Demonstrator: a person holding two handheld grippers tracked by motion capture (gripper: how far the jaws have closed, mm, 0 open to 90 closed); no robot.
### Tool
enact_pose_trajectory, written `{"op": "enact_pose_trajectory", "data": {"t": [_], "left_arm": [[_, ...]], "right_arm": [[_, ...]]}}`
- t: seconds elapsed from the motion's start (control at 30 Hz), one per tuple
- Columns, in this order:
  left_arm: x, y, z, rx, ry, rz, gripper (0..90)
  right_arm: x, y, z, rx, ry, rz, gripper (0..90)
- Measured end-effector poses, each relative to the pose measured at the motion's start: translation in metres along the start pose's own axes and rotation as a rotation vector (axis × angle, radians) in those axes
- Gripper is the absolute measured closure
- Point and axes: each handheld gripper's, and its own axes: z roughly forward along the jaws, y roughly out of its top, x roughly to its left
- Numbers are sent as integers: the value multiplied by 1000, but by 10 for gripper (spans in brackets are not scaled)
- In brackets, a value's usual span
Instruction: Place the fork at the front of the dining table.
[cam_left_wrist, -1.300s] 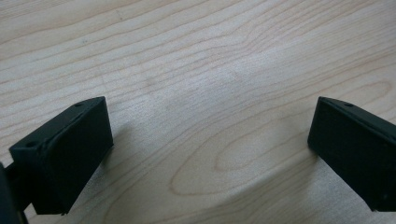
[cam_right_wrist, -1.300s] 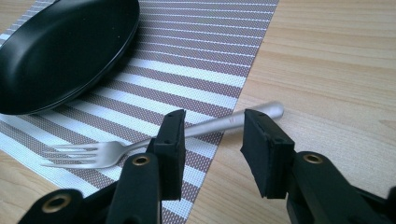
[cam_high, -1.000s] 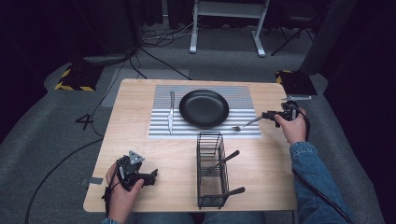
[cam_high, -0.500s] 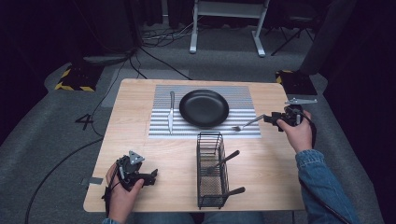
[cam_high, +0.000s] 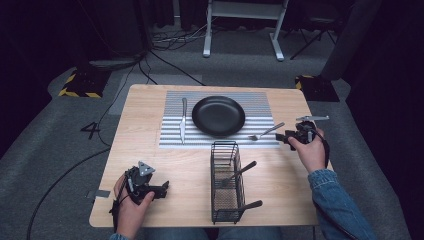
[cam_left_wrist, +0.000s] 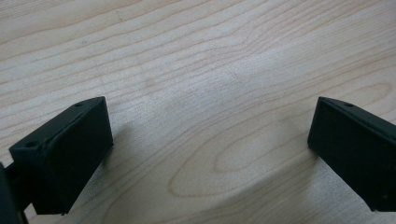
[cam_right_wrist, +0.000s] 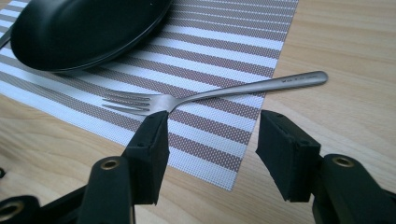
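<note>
High view overhead facing forward, tool views close to the tabletop, fork (cam_high: 266, 132) (cam_right_wrist: 210, 93) shared

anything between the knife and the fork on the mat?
Yes, the black plate sits between the knife and the fork on the striped mat, clear in the high view.

From my remote seat, the fork (cam_right_wrist: 219, 92) reads as brushed metal — satin, with a soft sheen along its handle. The placemat (cam_right_wrist: 224, 51) under it looks woven, a coarse mesh-like texture in pale and brown stripes. I see the plate (cam_right_wrist: 84, 28) as smooth black, semi-gloss. The table (cam_left_wrist: 210, 70) is light wood with clear grain — matt. The basket (cam_high: 226, 185) is thin black wire.
</note>
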Motion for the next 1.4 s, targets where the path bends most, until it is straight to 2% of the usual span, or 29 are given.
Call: {"op": "enact_pose_trajectory", "data": {"t": [0.23,0.47,0.67,0.73,1.23,1.4], "left_arm": [[0,0,0,-1,0,-2,1],[0,0,0,0,0,-1,1],[0,0,0,0,0,0,1],[0,0,0,0,-1,-1,1],[0,0,0,0,-1,-1,1],[0,0,0,0,-1,-1,1]], "right_arm": [[0,0,24,3,-10,38,440],[4,-1,47,31,-20,51,441],[6,0,61,45,-4,86,443],[7,1,63,40,-2,97,443],[16,16,81,40,-4,92,442],[18,21,86,45,-19,81,450]]}}
